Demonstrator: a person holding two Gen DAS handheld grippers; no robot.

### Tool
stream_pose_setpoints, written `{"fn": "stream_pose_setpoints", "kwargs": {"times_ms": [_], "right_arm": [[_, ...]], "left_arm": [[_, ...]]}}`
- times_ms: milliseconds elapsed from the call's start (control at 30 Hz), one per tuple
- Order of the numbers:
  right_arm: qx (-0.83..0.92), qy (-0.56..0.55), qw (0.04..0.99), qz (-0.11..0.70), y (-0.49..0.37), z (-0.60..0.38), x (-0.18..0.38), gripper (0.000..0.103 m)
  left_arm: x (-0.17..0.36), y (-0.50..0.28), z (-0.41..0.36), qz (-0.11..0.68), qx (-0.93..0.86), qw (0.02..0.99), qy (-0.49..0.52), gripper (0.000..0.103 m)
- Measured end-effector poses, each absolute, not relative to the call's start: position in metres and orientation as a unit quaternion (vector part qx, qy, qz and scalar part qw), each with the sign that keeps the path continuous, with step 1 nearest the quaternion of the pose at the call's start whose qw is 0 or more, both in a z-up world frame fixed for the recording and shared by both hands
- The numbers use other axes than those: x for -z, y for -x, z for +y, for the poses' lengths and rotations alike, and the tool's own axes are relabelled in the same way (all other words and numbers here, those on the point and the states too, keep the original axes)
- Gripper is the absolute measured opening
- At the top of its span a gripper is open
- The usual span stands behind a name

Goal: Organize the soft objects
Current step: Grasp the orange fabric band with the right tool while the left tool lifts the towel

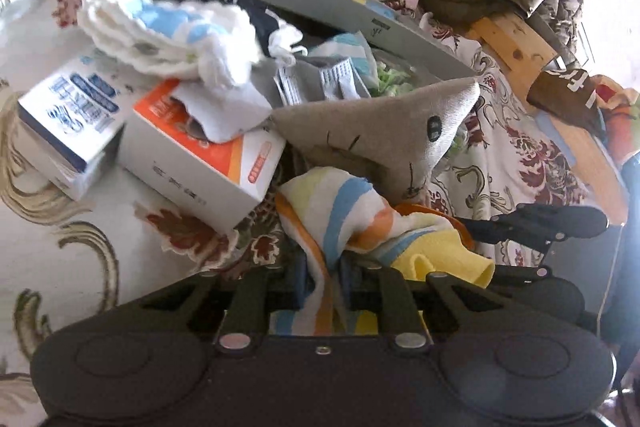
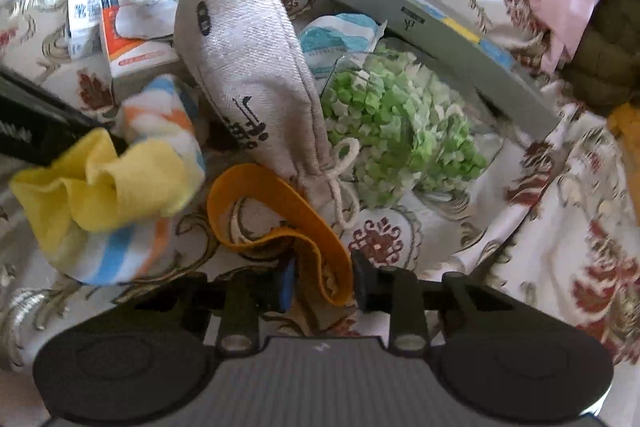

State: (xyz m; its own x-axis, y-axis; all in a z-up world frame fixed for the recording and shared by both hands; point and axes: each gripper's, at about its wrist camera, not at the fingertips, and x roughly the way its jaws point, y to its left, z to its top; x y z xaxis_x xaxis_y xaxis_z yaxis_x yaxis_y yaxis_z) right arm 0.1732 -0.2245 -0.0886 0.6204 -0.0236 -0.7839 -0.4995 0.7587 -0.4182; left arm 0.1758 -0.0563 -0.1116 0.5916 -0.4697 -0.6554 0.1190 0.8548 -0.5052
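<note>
1. Left wrist view: left claw (image 1: 334,277) was clenched on the striped sock (image 1: 344,211), held above the floral cloth (image 1: 80,227) beside the orange box (image 1: 200,163).
2. Right wrist view: right claw (image 2: 322,283) had its 2 pads around the orange band (image 2: 280,203); contact uncertain.
3. The grey drawstring pouch (image 2: 248,67) lay against the green paper-star bag (image 2: 392,123).
</note>
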Motion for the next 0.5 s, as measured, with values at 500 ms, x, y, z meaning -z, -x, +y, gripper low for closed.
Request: {"fn": "stream_pose_setpoints", "kwargs": {"times_ms": [500], "right_arm": [[-0.108,0.400,0.848,0.332,-0.145,-0.208,0.078,0.014]], "left_arm": [[0.076,-0.137,-0.059,0.345,0.164,0.915,0.129,0.015]]}}
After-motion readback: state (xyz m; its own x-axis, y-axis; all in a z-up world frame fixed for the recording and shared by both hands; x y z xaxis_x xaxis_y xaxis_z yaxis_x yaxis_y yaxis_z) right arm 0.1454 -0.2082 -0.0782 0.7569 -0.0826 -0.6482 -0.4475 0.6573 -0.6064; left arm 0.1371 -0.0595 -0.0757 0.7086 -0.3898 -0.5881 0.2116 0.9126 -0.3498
